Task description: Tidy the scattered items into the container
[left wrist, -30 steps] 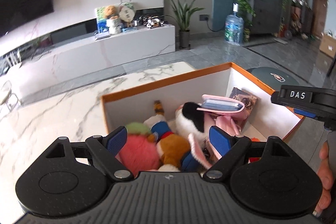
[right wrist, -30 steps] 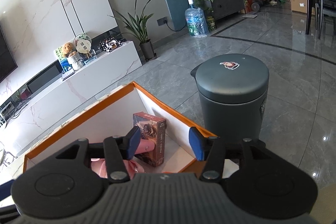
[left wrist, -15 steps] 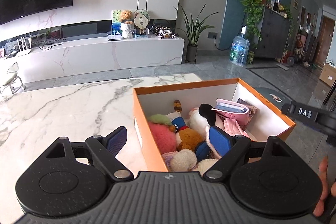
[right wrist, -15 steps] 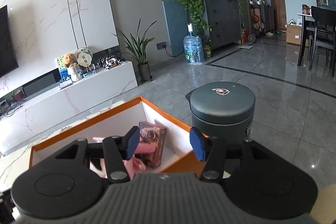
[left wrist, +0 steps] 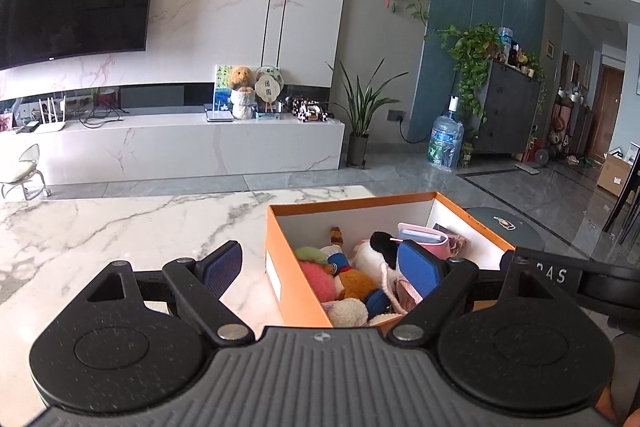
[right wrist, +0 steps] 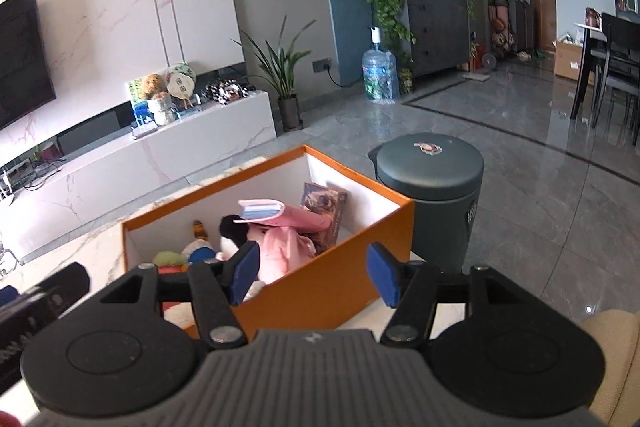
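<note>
While the orange box [left wrist: 298,291] sits at the marble table's [left wrist: 120,227] edge, already holding plush toys [left wrist: 352,283], a pink pouch [right wrist: 280,215] and a small carton [right wrist: 324,203], the left gripper [left wrist: 320,263] hangs empty with jaws wide and the right gripper [right wrist: 312,273] is opening on nothing; judging by the bare tabletop, packing looks finished, so next comes checking for strays

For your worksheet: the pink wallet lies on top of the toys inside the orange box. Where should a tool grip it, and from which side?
Probably from above, across the pink wallet by its two flat faces: it lies uppermost on the toys, while the orange box walls block any level approach.
</note>
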Demonstrator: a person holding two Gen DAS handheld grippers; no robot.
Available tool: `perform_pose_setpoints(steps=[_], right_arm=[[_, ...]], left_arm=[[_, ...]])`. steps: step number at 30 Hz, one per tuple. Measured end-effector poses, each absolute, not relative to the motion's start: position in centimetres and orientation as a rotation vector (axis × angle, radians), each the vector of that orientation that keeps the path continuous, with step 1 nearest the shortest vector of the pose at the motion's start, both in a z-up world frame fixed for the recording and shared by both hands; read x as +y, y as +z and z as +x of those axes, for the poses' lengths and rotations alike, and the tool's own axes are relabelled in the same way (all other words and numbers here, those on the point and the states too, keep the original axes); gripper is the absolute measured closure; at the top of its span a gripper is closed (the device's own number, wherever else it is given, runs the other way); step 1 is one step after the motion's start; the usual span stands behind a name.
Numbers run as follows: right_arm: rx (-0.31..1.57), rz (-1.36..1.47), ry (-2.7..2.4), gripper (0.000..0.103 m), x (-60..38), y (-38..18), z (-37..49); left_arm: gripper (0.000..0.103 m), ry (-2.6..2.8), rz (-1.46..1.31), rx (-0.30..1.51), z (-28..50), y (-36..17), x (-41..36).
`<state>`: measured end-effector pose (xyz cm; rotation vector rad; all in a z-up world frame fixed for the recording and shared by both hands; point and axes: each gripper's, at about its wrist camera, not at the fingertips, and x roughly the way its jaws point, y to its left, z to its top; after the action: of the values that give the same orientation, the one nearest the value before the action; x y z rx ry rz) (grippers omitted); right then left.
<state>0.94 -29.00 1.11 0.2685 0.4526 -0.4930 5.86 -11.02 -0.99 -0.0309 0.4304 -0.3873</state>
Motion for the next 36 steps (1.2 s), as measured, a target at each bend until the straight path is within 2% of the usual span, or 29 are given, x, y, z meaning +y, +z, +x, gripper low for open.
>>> perform_pose_setpoints(steps=[15,21,36], right_arm=[[0.419,0.196,-0.404,0.037,-24.4,4.0,-2.8],[0.464,0.19,-0.4,0.037,-24.4,4.3,-3.0],[0.59,0.182,-0.409,0.037,-24.4,3.2,-2.1]], left_arm=[[0.003,-0.352,-0.098,0.443,4.4,0.9,-8.9],[0.003,-0.337,-0.09,0.538,4.7,1.4,-8.9],[0.005,-0.321,-0.034,0.637,5.1,-0.1,-9.5]])
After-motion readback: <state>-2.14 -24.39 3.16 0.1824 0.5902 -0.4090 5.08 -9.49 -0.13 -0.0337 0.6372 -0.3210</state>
